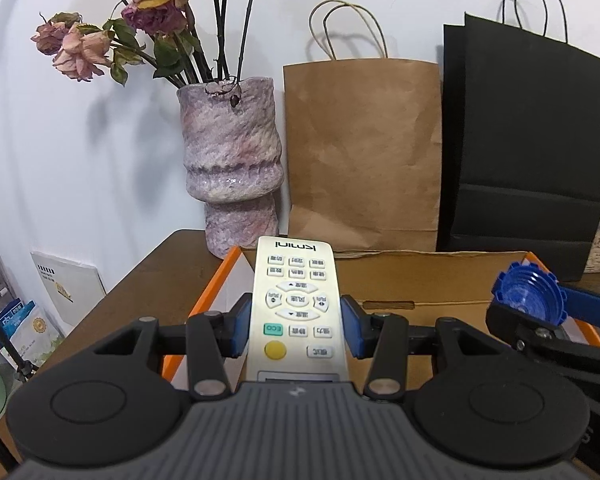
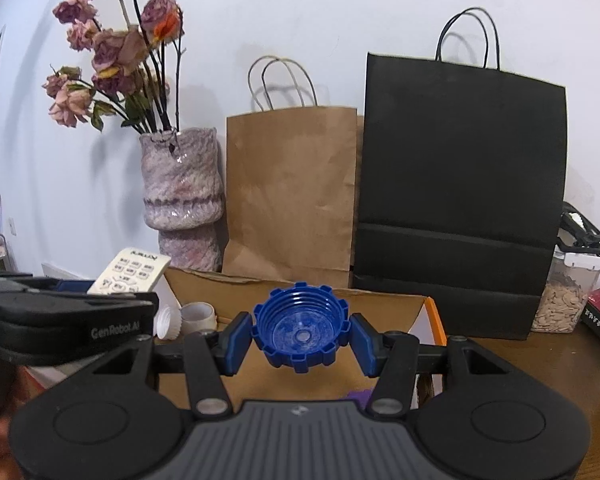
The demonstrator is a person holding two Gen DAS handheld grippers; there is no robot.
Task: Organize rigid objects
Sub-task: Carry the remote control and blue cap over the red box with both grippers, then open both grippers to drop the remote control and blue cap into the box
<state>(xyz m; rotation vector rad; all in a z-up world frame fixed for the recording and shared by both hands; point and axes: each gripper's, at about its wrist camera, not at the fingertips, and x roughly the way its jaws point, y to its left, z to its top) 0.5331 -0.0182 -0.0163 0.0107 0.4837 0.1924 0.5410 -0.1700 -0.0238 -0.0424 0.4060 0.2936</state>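
White wall backs a brown wooden table (image 1: 148, 276). Along its far edge stand a matte black paper bag (image 2: 460, 184) with cord handles, a creased kraft bag (image 2: 288, 188) and a lumpy, glazed mauve vase (image 1: 232, 152) of dried roses. Nearer sits an open cardboard box (image 1: 400, 276) with orange-edged flaps; inside, near its left wall, lie two small white caps (image 2: 184, 318).

Over the box, the left gripper (image 1: 296, 326) points slightly downward, its blue pads clamped on the long sides of a slim white remote control (image 1: 296, 304), buttons up and jutting forward. Just beside it, the right gripper (image 2: 300, 338) tilts likewise, pads pinching a blue ridged plastic cap (image 2: 300, 326), hollow threaded side up.
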